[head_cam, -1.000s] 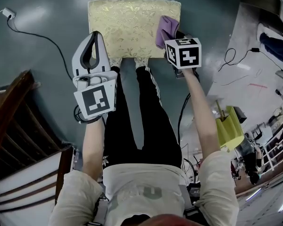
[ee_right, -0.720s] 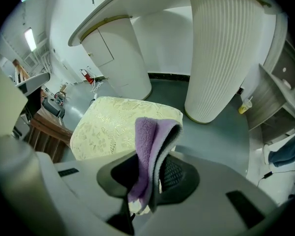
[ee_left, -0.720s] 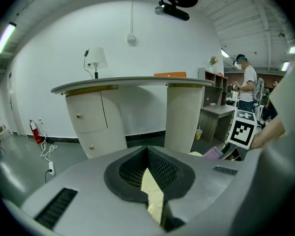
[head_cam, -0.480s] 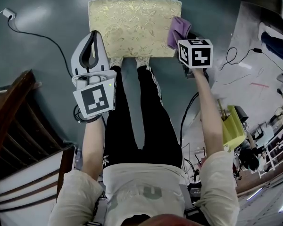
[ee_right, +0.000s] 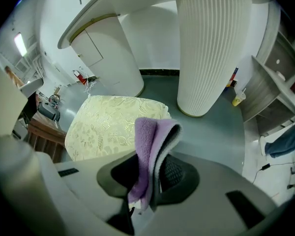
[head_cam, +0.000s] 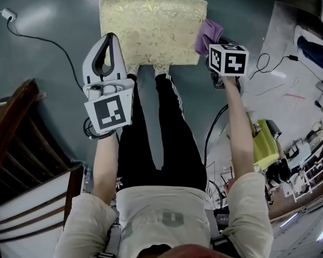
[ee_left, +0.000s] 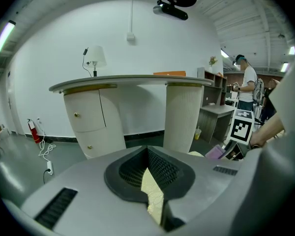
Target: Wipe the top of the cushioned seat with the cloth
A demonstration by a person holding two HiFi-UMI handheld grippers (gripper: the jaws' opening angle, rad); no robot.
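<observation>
a pale gold floral cushioned seat [head_cam: 151,28] stands on the dark grey-green floor [head_cam: 54,26] at the far middle of the head view, with the person's black-trousered legs [head_cam: 151,133] just near of its near edge.

the right claw [head_cam: 214,43] is clamped on a purple fleecy cloth [head_cam: 209,34]. in the right gripper view the cloth [ee_right: 150,146] is folded and stands up out of the right claw [ee_right: 146,183], pinched between the two dark pads, its upper fold curling over to the right. seen from the head, the cloth sits at the seat's right edge, overlapping that edge and mostly out past it to the right; whether it touches the fabric cannot be told. in the right gripper view the seat [ee_right: 108,127] lies to the left and farther off, and a white ribbed column [ee_right: 211,43] rises from the floor beyond.

the left claw [head_cam: 109,41] is held at the seat's near left corner. in the left gripper view the left claw [ee_left: 150,178] has its jaw tips meeting, leaving only a thin slit, with nothing gripped; the gold fabric of the seat [ee_left: 152,195] shows through that slit. the cloth [ee_left: 215,152] appears low at the right of that view.

a white cable with a plug [head_cam: 8,16] lies on the floor at the far left, and a dark wooden chair [head_cam: 11,144] stands at the left.
</observation>
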